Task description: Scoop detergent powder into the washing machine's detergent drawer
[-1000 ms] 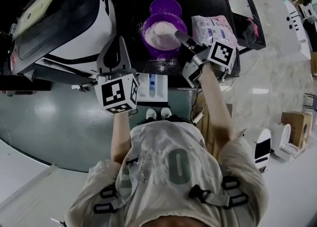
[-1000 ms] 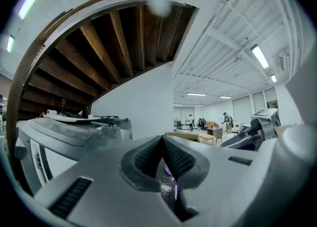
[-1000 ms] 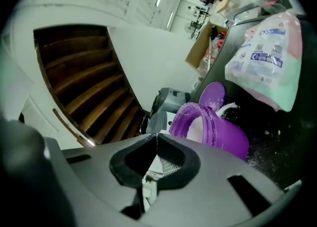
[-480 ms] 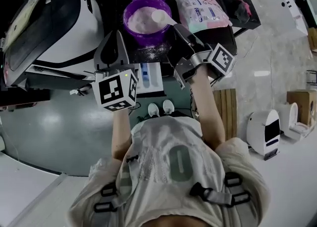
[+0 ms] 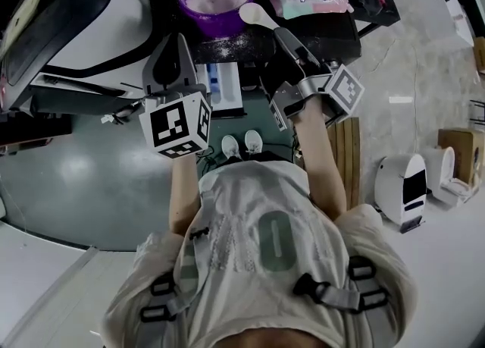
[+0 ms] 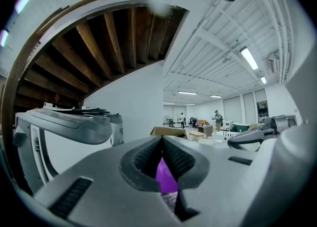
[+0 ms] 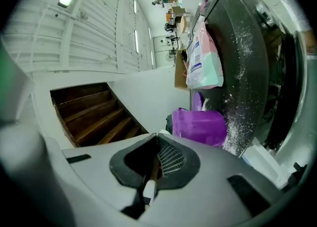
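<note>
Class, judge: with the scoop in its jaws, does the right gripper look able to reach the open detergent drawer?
Probably yes. The right gripper holds the scoop just beyond the open drawer, to its right, and nothing stands between them; the left gripper sits on the drawer's other side.

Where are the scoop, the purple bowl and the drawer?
scoop point(image 5: 256, 14): head view, on its white cup.
bowl point(image 5: 216, 26): head view, on its front wall.
drawer point(image 5: 233, 90): head view, on its white right side.
</note>
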The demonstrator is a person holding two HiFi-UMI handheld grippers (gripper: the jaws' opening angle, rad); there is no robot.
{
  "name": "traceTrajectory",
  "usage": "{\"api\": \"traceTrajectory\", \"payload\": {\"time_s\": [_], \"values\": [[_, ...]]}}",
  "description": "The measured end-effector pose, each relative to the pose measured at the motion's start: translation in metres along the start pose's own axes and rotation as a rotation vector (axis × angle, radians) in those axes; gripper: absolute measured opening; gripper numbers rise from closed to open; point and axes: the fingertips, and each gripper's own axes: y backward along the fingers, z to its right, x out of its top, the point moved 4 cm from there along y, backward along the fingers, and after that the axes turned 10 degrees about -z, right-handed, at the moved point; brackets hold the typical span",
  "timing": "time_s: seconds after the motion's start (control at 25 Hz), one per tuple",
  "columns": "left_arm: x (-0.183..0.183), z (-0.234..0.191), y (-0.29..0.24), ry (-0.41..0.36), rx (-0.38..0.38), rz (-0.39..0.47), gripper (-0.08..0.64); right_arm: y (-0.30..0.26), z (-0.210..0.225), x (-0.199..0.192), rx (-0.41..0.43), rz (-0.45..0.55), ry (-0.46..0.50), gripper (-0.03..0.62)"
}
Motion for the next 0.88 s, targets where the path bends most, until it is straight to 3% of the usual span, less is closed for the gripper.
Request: {"api": "traceTrajectory", "payload": {"time_s": [0.52,0.88], "values": [[-0.007,0.008,0.021,-0.008,0.021,-0.006,0.020,0.026,0.002,-0.015,0.038,0.000,-0.025,0.009],[-0.008,-0.004,0.027,-0.006,0.045,-0.007,0.020,0.017,0.004,-0.034,0.044,-0.053,-0.019,0.009]]}}
